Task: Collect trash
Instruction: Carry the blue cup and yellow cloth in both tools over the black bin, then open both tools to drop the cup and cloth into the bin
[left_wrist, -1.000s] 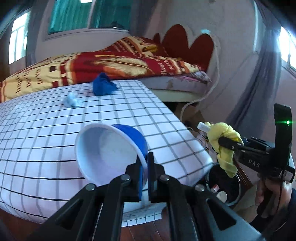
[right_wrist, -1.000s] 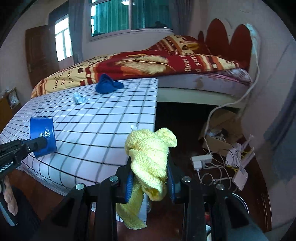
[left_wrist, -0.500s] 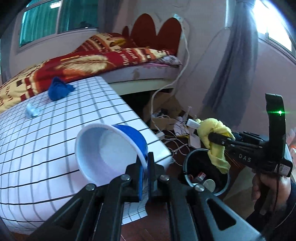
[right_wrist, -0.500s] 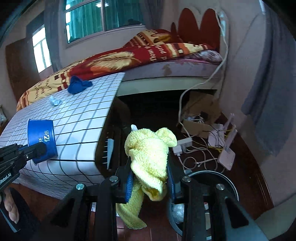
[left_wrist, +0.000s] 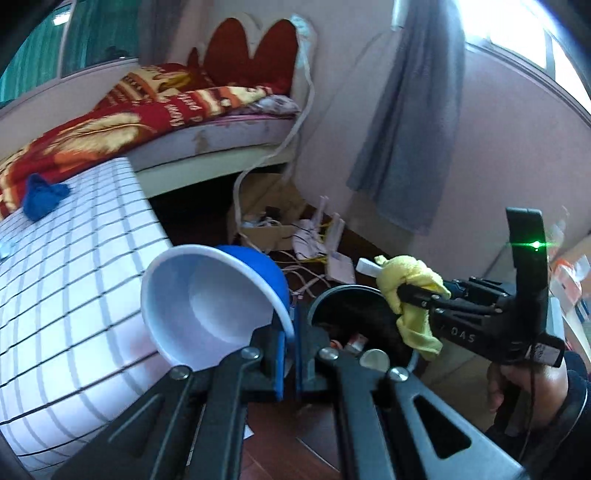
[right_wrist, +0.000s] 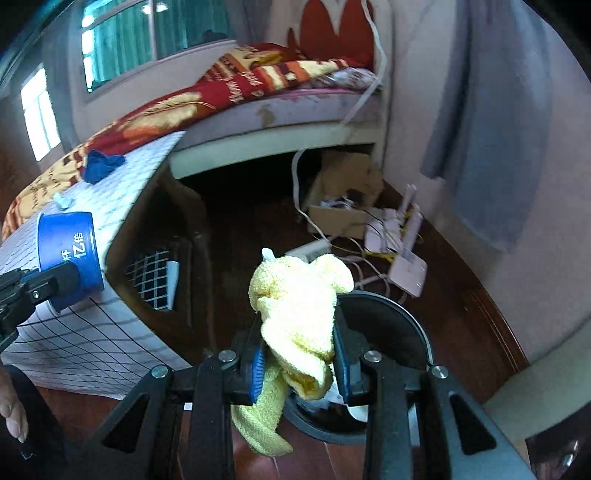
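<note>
the left gripper (left_wrist: 290, 360) has its jaws closed tight on the rim of a blue paper cup (left_wrist: 218, 302), which lies tipped on its side with its white inside facing the camera, just past the edge of the worktop (left_wrist: 74, 295) with its checked cloth. the right gripper (right_wrist: 299, 363) has its jaws clamped on a bunched yellow cloth (right_wrist: 299, 306), one end hanging below them. the cloth hangs over the rim of a round black bin (right_wrist: 399, 325) on the wooden floor (right_wrist: 461, 295); a few bits of rubbish lie inside, though they are too dim to name. a dark blue cloth (left_wrist: 42, 197) and a small pale scrap (right_wrist: 62, 201) lie on the worktop near the bed (left_wrist: 192, 122). cables and white boxes (right_wrist: 399, 243) lie by the wall behind the bin.
</note>
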